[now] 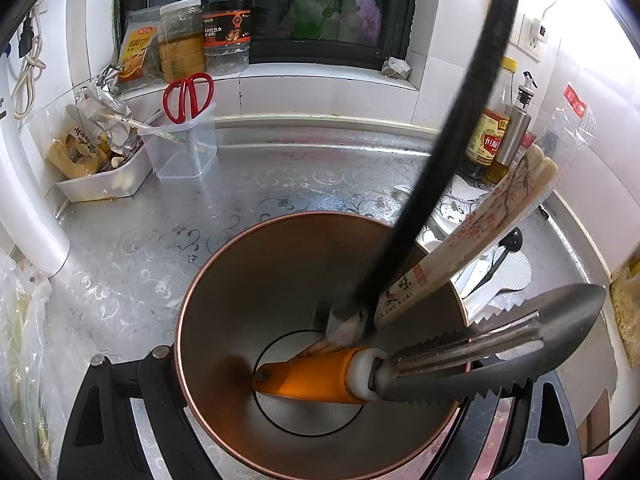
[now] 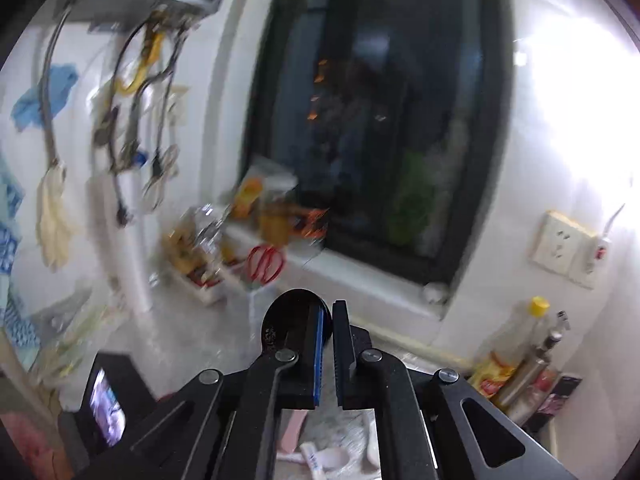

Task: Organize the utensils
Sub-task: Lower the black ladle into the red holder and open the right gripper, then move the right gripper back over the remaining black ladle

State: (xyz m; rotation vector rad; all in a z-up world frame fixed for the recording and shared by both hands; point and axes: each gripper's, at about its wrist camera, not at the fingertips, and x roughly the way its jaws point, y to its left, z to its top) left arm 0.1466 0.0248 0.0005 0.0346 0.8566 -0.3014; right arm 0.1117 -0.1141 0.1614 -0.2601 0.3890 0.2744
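Between the left claw's (image 1: 320, 420) fingers sits the clenched cup (image 1: 224, 280); right claw (image 2: 327, 354) grips a black spoon (image 2: 280, 320).

Copper-rimmed cup (image 1: 208, 280); orange-handled peeler (image 1: 320, 380); red scissors (image 1: 188, 96); blossom-patterned chopsticks (image 1: 492, 220)

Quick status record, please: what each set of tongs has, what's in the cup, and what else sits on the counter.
left tongs: closed around the metal cup, one finger on each side
right tongs: shut on the black spoon, bowl at the fingertips
cup contents: orange-handled serrated tool, sleeved chopsticks, and a long black handle reaching in from above
counter: clear holder with red scissors, near the back wall
right wrist view: background blurred
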